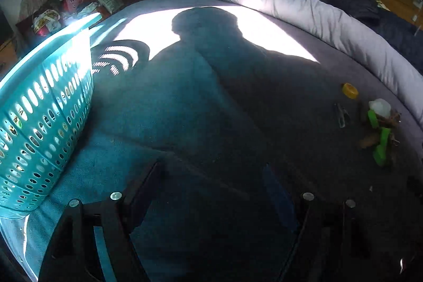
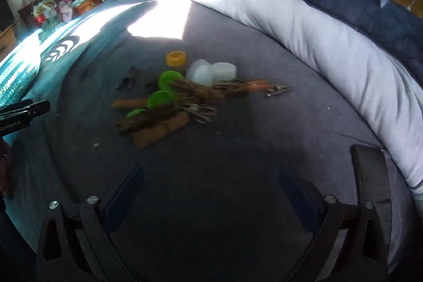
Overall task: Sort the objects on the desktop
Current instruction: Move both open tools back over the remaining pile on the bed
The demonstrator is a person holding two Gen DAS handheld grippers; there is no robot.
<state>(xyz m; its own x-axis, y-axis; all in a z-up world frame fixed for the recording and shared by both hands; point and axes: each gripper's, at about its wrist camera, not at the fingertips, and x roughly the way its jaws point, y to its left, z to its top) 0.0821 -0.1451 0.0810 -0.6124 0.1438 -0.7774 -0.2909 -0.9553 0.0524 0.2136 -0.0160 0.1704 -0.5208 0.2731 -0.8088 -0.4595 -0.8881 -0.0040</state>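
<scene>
Two handheld grippers hovered over a bed covered in a grey-blue blanket (image 2: pixel 238 149), both with jaws spread wide and holding nothing. In the right wrist view, the right gripper (image 2: pixel 211 184) faced a small heap of objects at the centre of the frame: wooden clothespins (image 2: pixel 158 123), green caps (image 2: pixel 160 99), a yellow cap (image 2: pixel 175 58), translucent white caps (image 2: pixel 211 72) and metal clips (image 2: pixel 277 91), the heap lying well apart from the jaws. The left gripper (image 1: pixel 211 181) pointed across the blanket in the left wrist view, where a person's shadow (image 1: pixel 211 49) fell over a sunlit patch in the upper centre. A teal perforated basket (image 1: pixel 39 110) stood at the left edge of that frame, just beside the left gripper, while the same heap of objects appeared at the far right. A rolled pale quilt (image 2: pixel 317 44) curved along the upper right of both frames.
</scene>
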